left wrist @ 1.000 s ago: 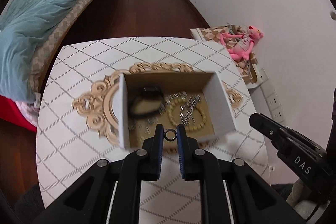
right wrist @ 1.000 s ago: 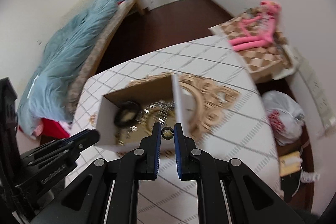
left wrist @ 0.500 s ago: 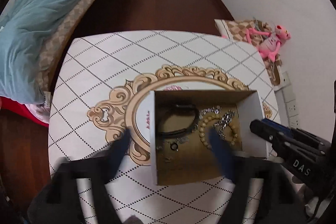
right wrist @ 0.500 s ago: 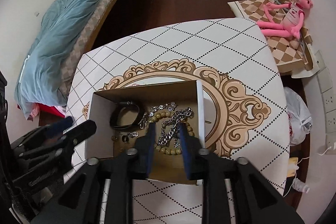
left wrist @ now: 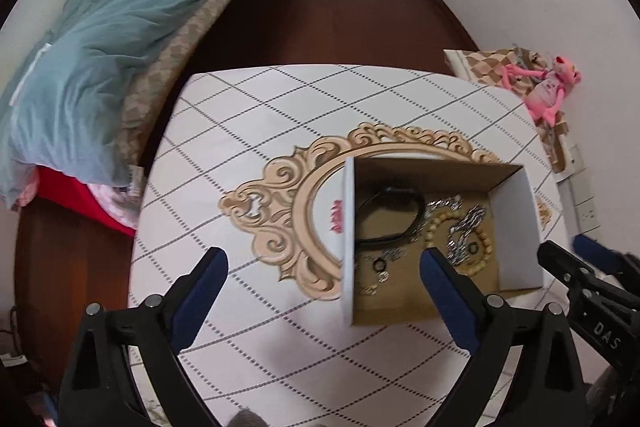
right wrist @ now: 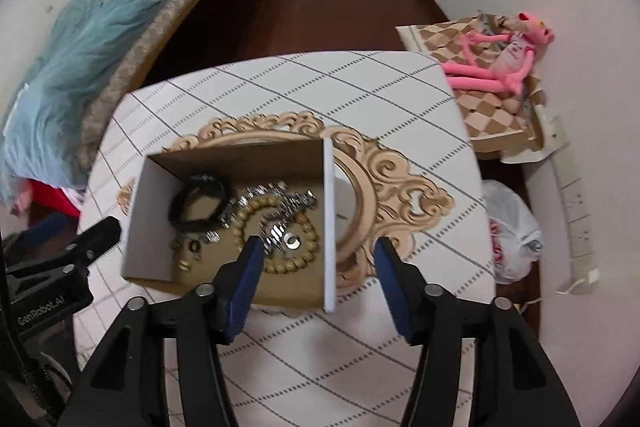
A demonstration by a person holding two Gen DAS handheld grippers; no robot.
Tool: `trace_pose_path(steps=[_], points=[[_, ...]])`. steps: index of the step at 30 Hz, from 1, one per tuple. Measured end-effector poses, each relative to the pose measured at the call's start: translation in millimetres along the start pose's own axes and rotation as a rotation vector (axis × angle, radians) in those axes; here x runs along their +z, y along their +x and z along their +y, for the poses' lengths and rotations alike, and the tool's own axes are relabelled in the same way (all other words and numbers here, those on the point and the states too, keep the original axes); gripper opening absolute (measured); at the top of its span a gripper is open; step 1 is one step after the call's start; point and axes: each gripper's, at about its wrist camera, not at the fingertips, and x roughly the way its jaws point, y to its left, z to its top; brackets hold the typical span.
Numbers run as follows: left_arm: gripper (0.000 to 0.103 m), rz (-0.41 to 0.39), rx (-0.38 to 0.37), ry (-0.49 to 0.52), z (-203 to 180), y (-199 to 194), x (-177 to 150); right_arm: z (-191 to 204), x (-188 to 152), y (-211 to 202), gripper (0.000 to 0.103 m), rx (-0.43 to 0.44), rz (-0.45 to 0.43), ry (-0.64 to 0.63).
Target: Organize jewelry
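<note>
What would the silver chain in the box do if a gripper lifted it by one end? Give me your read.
The silver chain looks made of loose links, so it would probably hang limp rather than hold shape. It lies across the wooden bead bracelet, so it may snag or drag that along. Polished metal could slip between the pads.

One cardboard box [right wrist: 152, 227] is counted on the bench [right wrist: 360, 99]. Inside it are seen one black bracelet [right wrist: 200, 203], one wooden bead bracelet [right wrist: 304, 255], one silver chain [right wrist: 280, 223] and at least two small dark rings [left wrist: 378, 264]; further small pieces cannot be counted. One pink plush toy [right wrist: 500, 63] and one plastic bag [right wrist: 514, 235] are seen beyond the bench's right edge.
</note>
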Motion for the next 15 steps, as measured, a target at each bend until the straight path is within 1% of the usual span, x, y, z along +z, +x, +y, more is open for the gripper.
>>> trace_pose_path(steps=[1,2,3,8,11,15], points=[[0.098,0.001,0.004,0.002,0,-1,-3,1,-3,-1,0.086,-0.014,0.000,-0.005],[0.098,0.003,0.009,0.001,0,-3,-6,1,-6,-2,0.100,-0.024,0.000,-0.008],[0.098,0.006,0.011,0.001,1,-4,-8,1,-10,-4,0.101,-0.037,0.002,-0.012],[0.099,0.006,0.012,-0.001,0,-18,-18,1,-24,-15,0.101,-0.086,-0.006,-0.003],[0.099,-0.003,0.011,-0.003,2,-31,-23,0,-28,-27,0.101,-0.096,-0.022,0.006],[0.099,-0.032,0.005,-0.008,4,-58,-28,2,-35,-56,0.101,-0.090,-0.054,0.013]])
